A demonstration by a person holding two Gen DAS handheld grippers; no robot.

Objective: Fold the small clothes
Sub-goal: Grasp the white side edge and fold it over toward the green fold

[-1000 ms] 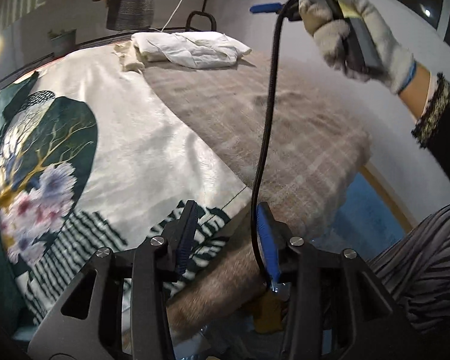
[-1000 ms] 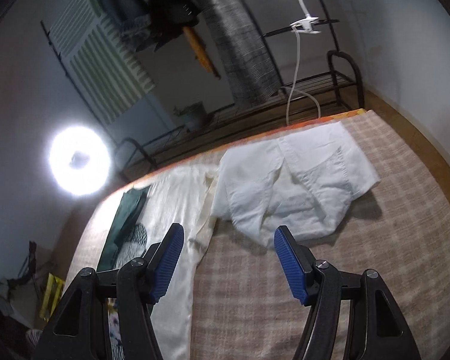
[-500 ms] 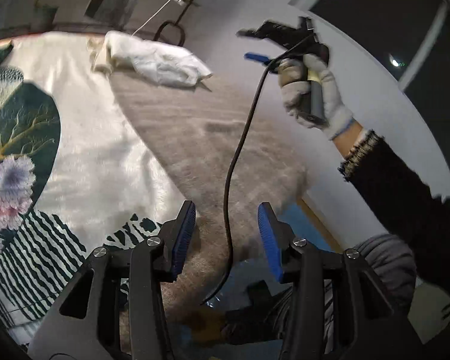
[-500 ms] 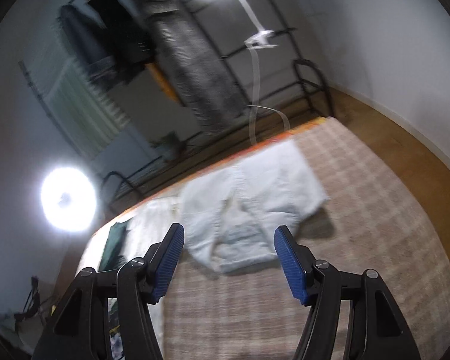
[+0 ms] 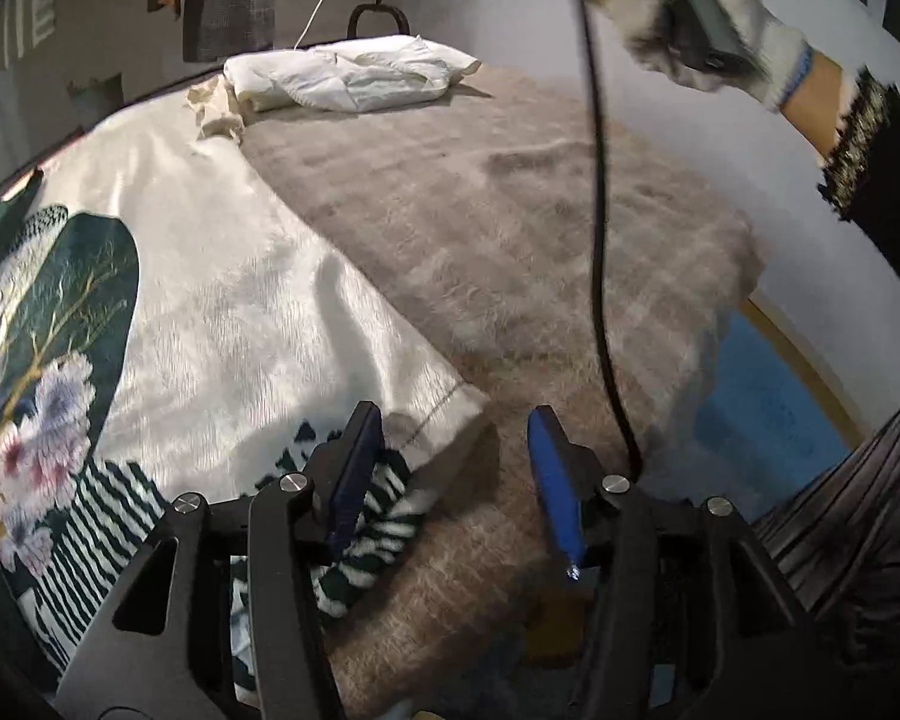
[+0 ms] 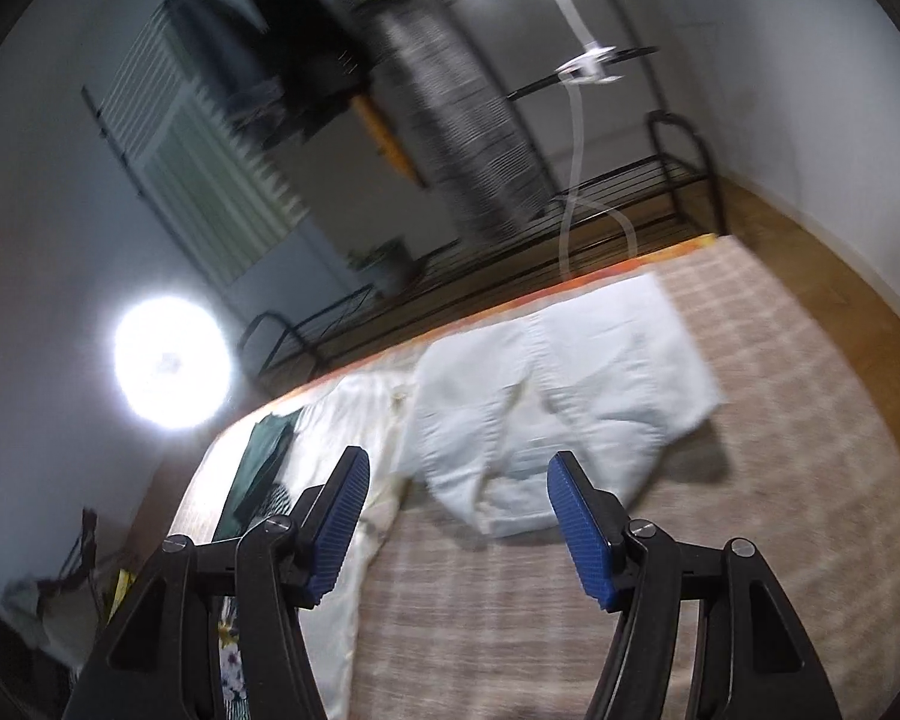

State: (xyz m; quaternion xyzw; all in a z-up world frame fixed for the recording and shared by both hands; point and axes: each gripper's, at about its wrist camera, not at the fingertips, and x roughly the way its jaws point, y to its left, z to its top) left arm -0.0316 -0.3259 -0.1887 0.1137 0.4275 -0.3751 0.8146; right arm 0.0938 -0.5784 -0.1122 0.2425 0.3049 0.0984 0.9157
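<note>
A folded white garment [image 5: 354,75] lies at the far end of the bed; in the right wrist view it [image 6: 558,396] lies ahead of the fingers, somewhat blurred. My left gripper [image 5: 453,468] is open and empty, low over the near corner of a cream blanket [image 5: 222,300] with a flower and stripe print. My right gripper [image 6: 456,510] is open and empty, held in the air above the bed. In the left wrist view it is held high at the top right in a gloved hand [image 5: 690,18].
A beige plaid bedcover [image 5: 510,228] covers the right side of the bed. A black cable [image 5: 597,228] hangs from the right gripper down past my left fingers. A metal rack [image 6: 630,180] with hanging clothes stands behind the bed. A bright lamp [image 6: 171,360] glares left.
My left gripper has swung back and sits lower over the blanket corner. My right gripper has come down and tilted, so the white garment looks larger and nearer. Both stay open.
</note>
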